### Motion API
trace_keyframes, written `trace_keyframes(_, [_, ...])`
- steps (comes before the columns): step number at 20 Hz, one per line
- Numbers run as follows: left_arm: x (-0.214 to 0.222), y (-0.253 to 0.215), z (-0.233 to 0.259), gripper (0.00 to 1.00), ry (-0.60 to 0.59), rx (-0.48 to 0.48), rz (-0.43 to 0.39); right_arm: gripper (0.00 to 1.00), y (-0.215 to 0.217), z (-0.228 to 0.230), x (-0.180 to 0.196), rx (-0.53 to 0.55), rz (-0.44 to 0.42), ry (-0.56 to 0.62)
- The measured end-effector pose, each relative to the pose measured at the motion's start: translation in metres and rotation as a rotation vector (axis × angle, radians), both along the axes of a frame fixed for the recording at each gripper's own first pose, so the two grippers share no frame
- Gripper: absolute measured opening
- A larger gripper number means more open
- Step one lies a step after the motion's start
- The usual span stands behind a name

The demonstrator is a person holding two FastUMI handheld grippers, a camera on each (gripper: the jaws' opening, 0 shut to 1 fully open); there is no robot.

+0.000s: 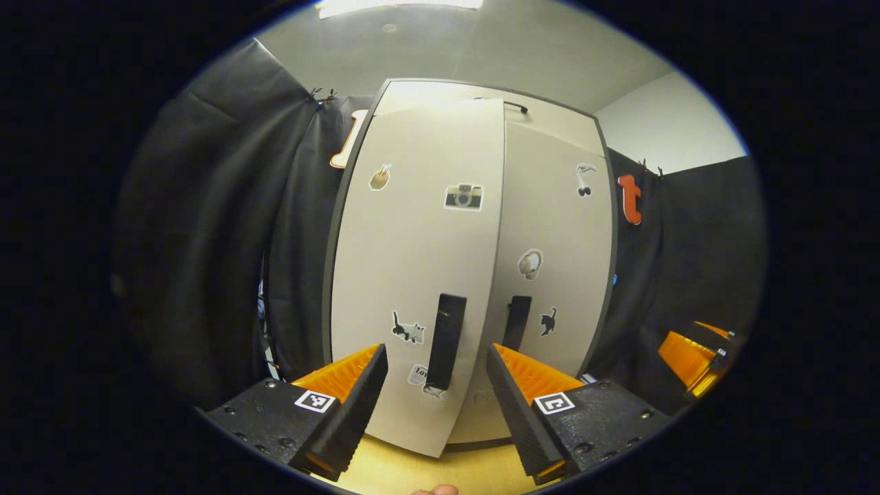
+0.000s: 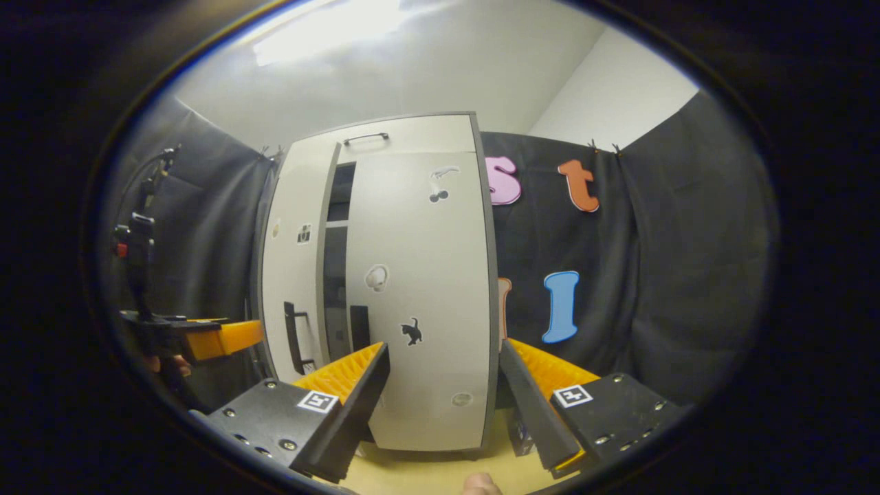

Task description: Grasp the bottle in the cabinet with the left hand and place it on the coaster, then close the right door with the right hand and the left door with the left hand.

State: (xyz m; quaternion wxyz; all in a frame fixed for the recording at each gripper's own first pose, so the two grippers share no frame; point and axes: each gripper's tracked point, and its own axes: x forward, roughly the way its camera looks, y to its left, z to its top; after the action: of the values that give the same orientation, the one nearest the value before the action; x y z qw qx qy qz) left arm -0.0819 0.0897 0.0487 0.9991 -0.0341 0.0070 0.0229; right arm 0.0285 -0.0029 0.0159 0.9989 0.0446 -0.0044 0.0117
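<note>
On the pale yellow counter (image 1: pixel 412 474), the tall light-grey two-door cabinet (image 1: pixel 474 268) is standing against the black cloth wall, decorated with small stickers. Its right door (image 2: pixel 419 302) is sitting flush and looks closed. Its left door (image 1: pixel 419 275) is hanging slightly ajar, a dark gap showing along its inner edge in the right gripper view. The bottle and the coaster are not something I can place from these views, so whether that step is finished cannot be told; judging by the doors, only the left door seems left to shut. The left door's black bar handle (image 1: pixel 445 340) is sitting just ahead of the left gripper (image 1: pixel 436 388), between its two orange-and-black fingers and not touching them; those fingers are spread wide and holding nothing. The right gripper (image 2: pixel 443 388) is hovering before the closed right door, its fingers likewise parted and empty.
</note>
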Motion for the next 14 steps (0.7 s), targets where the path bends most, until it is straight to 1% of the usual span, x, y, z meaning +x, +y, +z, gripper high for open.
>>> trace_keyframes(4, [-0.014, -0.01, 0.013, 0.89, -0.019, 0.017, -0.012, 0.98, -0.003, 0.017, -0.003, 0.007, -0.014, -0.026])
trace_keyframes(10, [-0.02, -0.015, 0.014, 0.9, -0.028, 0.033, -0.018, 0.98, -0.001, 0.013, -0.007, -0.004, -0.008, -0.014])
trace_keyframes(14, [-0.019, -0.014, 0.01, 0.89, -0.022, 0.021, -0.016, 0.98, 0.0, 0.012, -0.008, -0.013, 0.002, -0.017])
